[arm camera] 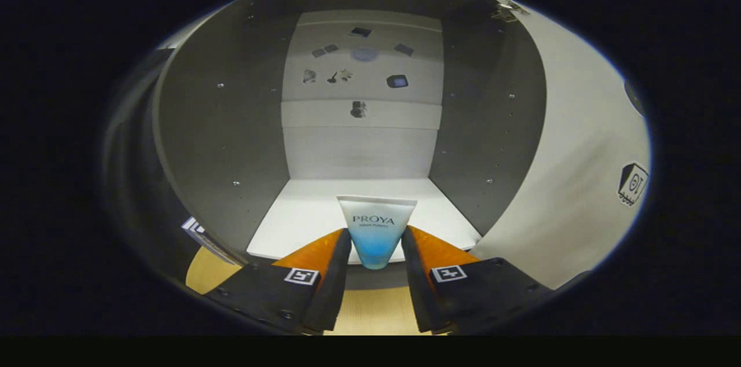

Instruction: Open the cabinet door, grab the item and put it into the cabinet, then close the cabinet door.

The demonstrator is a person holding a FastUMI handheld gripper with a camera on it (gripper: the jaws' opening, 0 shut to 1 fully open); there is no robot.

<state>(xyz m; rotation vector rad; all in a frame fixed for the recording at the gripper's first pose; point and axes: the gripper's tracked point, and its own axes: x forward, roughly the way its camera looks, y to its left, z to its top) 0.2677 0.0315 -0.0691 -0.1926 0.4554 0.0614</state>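
Note:
A white and blue tube [376, 231] stands upright between my two fingers, with my gripper [376, 239] shut on its lower blue part. Just beyond the tube lies the open cabinet's white shelf floor [301, 216], and the tube hangs over its front edge. The cabinet has grey side walls [226, 135] and a white back panel [362, 141]. Its white door [573, 182] is swung open to the right of my fingers.
Small dark marks and stickers dot the upper back panel [362, 54]. A hinge [509, 11] sits at the top of the open door, and a small tag [632, 183] is stuck on the door's face. A wooden surface [370, 312] lies below the fingers.

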